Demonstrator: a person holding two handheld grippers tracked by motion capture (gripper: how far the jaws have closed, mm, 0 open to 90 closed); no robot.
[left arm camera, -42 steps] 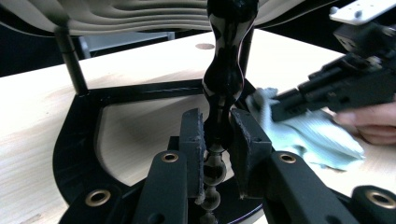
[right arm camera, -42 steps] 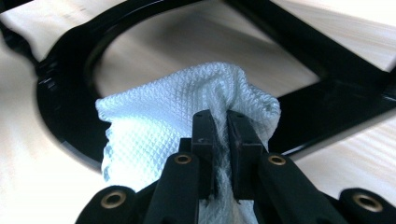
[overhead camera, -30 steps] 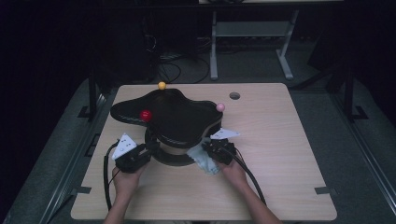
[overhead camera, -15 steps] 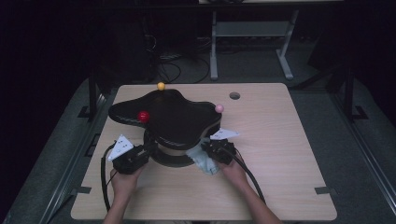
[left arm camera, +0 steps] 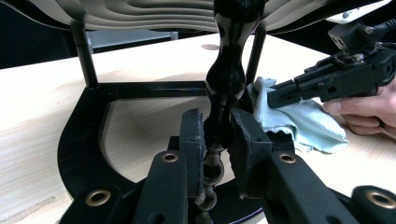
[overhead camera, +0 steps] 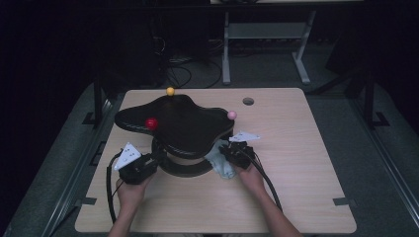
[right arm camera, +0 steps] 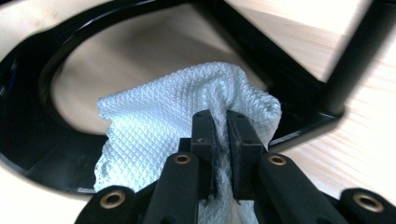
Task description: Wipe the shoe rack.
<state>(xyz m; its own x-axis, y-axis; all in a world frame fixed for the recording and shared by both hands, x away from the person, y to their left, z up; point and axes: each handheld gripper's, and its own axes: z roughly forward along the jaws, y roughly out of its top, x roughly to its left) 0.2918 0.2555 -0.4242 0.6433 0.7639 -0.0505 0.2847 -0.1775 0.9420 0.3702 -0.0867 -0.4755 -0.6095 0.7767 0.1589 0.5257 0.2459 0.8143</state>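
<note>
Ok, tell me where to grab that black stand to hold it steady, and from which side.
Grip the turned centre post at its narrow waist, coming in low from the person's side, under the wavy top. The waist suits two jaws, and the open base ring leaves room. The left hand-held gripper is clamped there; the right hand-held gripper pinches the cloth.

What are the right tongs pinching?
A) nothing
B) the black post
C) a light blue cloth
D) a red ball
C: in the right gripper view the right tongs are closed on the light blue cloth, which bunches up between the jaws.
</note>
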